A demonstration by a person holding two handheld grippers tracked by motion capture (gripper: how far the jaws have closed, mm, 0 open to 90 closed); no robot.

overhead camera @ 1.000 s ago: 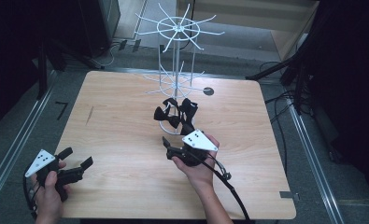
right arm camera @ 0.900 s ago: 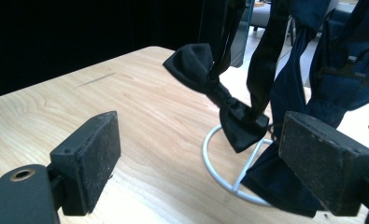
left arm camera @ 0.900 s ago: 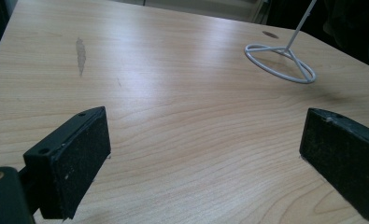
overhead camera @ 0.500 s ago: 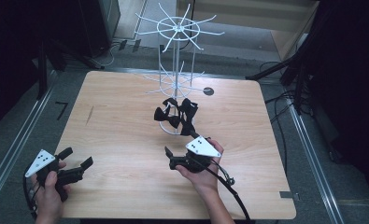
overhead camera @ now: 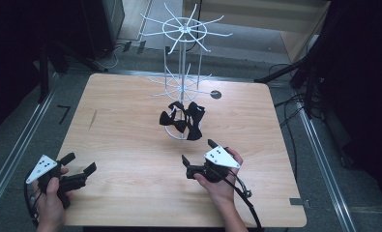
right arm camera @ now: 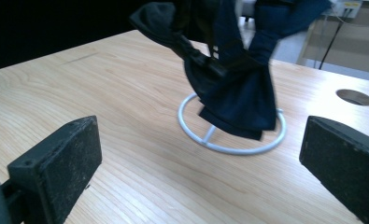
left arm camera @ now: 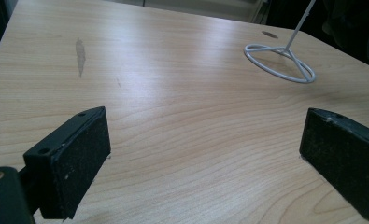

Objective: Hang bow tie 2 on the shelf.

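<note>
A white wire display rack (overhead camera: 183, 72) stands at the middle back of the wooden table (overhead camera: 121, 125). Dark bow ties (overhead camera: 183, 121) hang in a bunch from its lower spokes, just above the ring base (right arm camera: 229, 147). My right gripper (overhead camera: 197, 151) sits in front of the rack, apart from the bow ties (right arm camera: 233, 84). Its jaws have just been opening and stand wide with nothing between them (right arm camera: 201, 163). My left gripper (overhead camera: 80, 162) rests near the front left corner, open and empty (left arm camera: 203, 154), pointing across bare wood toward the rack's base (left arm camera: 279, 63).
A round cable hole (overhead camera: 215, 94) lies in the table right of the rack. A dark scuff (left arm camera: 80, 51) marks the wood at the left. Metal rails (overhead camera: 319, 145) and cables run along the floor beside the table.
My right gripper has drawn back from the bow ties toward the front edge and sunk a little, with its jaws wider. The left gripper has stayed put.
</note>
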